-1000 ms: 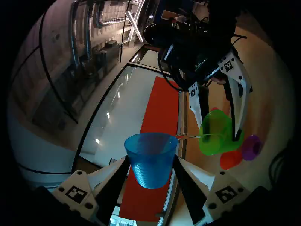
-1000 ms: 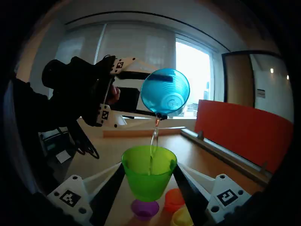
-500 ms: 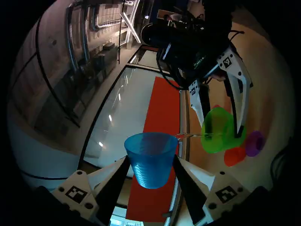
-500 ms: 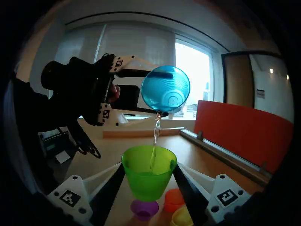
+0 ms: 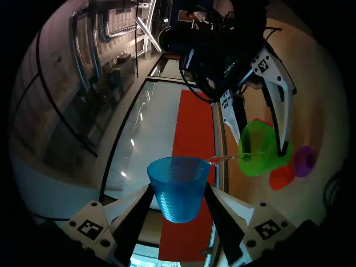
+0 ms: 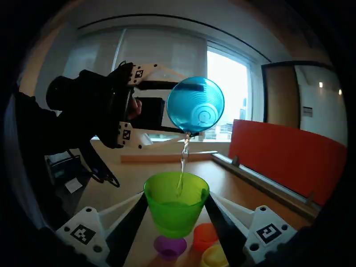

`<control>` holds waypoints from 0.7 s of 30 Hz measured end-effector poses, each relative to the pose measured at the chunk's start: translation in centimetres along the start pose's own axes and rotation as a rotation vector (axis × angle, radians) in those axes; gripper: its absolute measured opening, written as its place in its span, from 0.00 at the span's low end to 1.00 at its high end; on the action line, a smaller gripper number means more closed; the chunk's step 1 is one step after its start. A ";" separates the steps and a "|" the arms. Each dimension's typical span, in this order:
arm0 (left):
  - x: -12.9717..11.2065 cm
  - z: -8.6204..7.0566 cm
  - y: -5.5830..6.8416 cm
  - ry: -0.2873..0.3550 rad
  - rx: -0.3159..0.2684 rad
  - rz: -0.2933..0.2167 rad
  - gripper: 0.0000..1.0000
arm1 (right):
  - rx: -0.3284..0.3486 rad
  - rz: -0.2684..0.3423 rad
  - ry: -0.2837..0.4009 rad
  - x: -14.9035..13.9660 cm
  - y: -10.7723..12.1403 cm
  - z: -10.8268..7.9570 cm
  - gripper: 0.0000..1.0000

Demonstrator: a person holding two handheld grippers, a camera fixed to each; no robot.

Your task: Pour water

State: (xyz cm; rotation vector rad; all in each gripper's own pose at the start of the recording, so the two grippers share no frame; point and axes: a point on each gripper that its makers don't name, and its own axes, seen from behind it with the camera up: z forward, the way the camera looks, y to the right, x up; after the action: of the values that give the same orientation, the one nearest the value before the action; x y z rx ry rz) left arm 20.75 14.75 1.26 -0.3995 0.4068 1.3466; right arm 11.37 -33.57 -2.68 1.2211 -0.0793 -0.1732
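Observation:
My left gripper (image 5: 179, 196) is shut on a blue cup (image 5: 179, 188), tipped on its side. In the right gripper view the blue cup (image 6: 195, 105) hangs with its mouth facing me, above a green cup (image 6: 176, 209). A thin stream of water (image 6: 182, 167) falls from the blue cup's rim into the green cup, which holds some water. My right gripper (image 6: 176, 213) is shut on the green cup and keeps it upright. In the left gripper view the green cup (image 5: 258, 149) sits between the right gripper's fingers (image 5: 280, 104).
A purple cup (image 6: 170, 247), an orange cup (image 6: 205, 236) and a yellow cup (image 6: 214, 257) stand on the wooden table (image 6: 133, 178) below the green cup. A red panel (image 6: 289, 155) runs along the table's right side. A hand (image 6: 135, 109) holds the left gripper.
The blue cup has tipped a little further, and the water level in the green cup has risen. The stream keeps running; both grippers stay nearly in place.

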 end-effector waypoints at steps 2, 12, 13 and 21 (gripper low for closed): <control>-0.1 0.0 -0.1 -0.002 0.002 0.011 0.81 | 0.000 -0.001 0.001 0.0 0.0 0.0 0.90; -0.1 0.4 0.0 -0.005 0.011 0.041 0.81 | -0.002 0.000 0.000 -0.1 0.1 0.0 0.90; -0.1 0.4 0.1 -0.005 0.012 0.044 0.81 | -0.002 0.000 0.000 -0.1 0.1 0.0 0.90; 0.1 0.2 -0.3 -0.004 0.021 0.063 0.81 | -0.001 0.002 0.004 0.1 0.1 0.3 0.90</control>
State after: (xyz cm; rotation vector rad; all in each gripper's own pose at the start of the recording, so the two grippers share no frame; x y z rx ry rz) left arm 21.05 14.89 1.38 -0.3687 0.4332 1.4030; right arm 11.42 -33.80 -2.52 1.2203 -0.0764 -0.1691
